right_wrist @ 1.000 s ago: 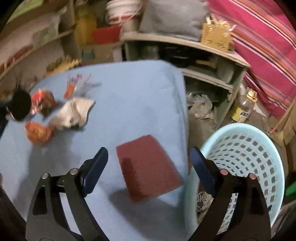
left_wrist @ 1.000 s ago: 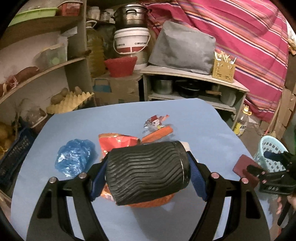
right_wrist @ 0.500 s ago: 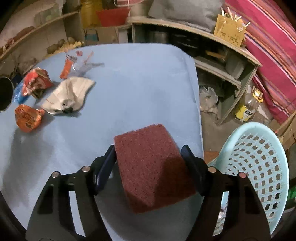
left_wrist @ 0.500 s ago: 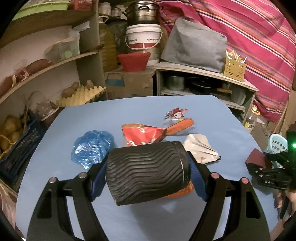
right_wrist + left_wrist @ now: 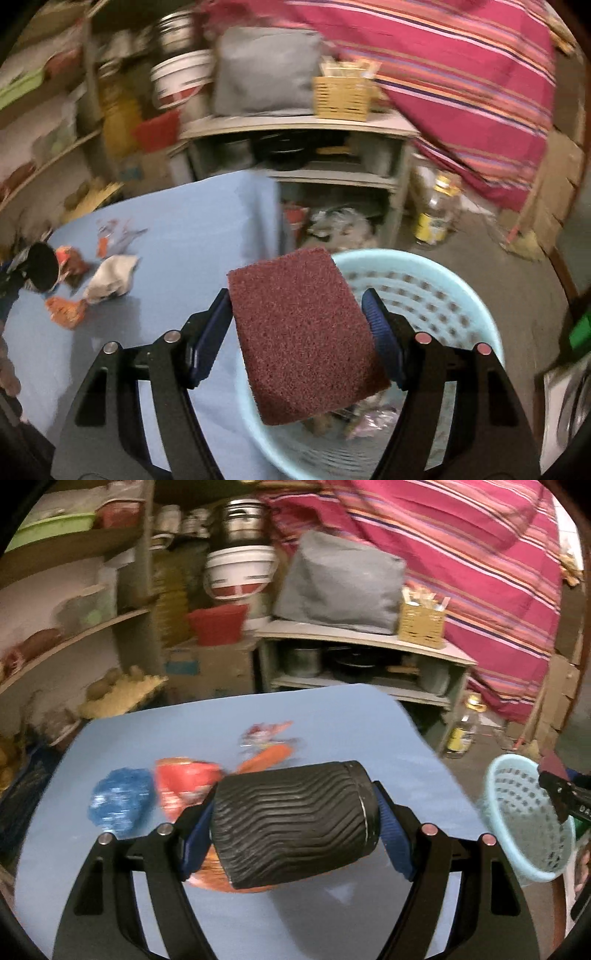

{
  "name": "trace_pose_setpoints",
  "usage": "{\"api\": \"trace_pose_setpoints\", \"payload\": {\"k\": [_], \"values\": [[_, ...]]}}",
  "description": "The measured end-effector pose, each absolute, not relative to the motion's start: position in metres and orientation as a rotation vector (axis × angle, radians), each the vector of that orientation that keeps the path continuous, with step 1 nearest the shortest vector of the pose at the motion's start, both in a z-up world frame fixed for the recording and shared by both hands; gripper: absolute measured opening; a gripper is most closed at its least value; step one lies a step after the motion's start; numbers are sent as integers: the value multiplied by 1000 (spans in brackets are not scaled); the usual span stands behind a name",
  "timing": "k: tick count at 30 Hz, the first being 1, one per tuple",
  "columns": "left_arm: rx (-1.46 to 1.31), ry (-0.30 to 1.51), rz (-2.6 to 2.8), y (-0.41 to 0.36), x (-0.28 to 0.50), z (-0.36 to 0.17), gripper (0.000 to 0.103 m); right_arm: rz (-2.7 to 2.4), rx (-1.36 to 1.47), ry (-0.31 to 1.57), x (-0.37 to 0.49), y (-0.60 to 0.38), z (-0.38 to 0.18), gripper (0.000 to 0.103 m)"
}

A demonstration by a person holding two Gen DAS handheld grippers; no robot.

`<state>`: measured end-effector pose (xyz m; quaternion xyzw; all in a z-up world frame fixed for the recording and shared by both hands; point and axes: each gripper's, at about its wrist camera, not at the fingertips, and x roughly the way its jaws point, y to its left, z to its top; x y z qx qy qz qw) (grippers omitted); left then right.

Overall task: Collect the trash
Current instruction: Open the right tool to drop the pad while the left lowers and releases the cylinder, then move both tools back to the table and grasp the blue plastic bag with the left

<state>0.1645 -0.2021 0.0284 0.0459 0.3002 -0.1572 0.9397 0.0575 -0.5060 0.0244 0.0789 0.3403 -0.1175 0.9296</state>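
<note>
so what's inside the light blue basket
Inside the light blue basket, crumpled wrappers and scraps lie at the bottom, blurred. The maroon scouring pad held in the right gripper hangs over the basket and covers much of its inside.

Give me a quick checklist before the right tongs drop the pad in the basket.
1. Right tongs gripping the red pad: ok, both pads press its sides.
2. Pad over the basket: ok, its near end hangs over the opening; the far end sits near the left rim.
3. Room in the basket: ok, only a little trash at the bottom.
4. Left tongs holding the black cup: ok, clamped on its side above the table.
5. Left tongs clear of the basket: ok, well to its left.
6. Trash left on the table: not ok, blue bag, wrappers and paper remain.
</note>
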Motion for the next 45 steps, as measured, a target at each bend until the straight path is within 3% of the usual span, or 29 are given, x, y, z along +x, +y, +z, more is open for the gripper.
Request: {"api": "trace_pose_setpoints", "payload": {"k": [8,21,35,38,41,45], "values": [[133,623,-438,-283,153,18,77,-315,196,700,45,-544,11,73],[171,600,-550,-360,136,26,77,-391,268,625,10,-582,18,99],[257,660,-698,-477,122,-16,77,-507,348,576,-27,-623,19,99],[261,679,-710,-483,124,-22,78,-514,355,582,-27,-626,17,99],[255,684,-715,-482,125,-24,86,-514,358,580,-26,-626,17,99],[227,696,-712,-460,125,-20,86,-516,350,585,-25,-625,17,99]]}}
